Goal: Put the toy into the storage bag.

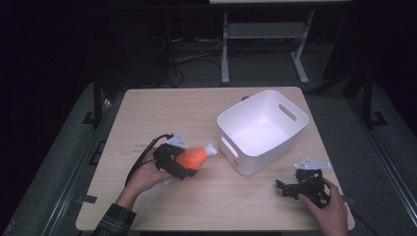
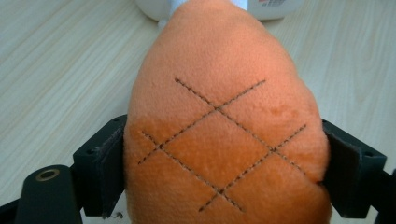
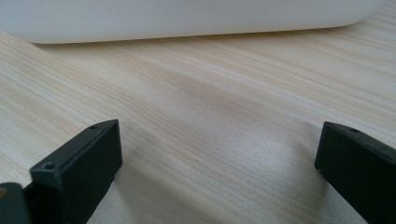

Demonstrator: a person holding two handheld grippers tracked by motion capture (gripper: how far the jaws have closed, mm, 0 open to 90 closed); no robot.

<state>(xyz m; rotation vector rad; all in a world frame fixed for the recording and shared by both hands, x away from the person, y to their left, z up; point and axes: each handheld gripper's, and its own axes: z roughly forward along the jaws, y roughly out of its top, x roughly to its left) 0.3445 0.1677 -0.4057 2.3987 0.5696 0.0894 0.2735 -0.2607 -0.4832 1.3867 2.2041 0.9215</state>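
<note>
We take the white bin [image 1: 263,130] as our landmark on the wooden table [image 1: 162,113]. Just off its near-left corner we see the left gripper [image 1: 189,160] clamped on an orange plush toy [image 1: 193,157], its jaws pressing the toy's wide, cross-stitched body from both sides, while the toy's white tip [image 1: 211,149] points at the bin and sits just beside its wall. Off the bin's near-right corner, the right gripper [image 1: 285,189] rests low over the table with its jaws spread wide and nothing between them.
</note>
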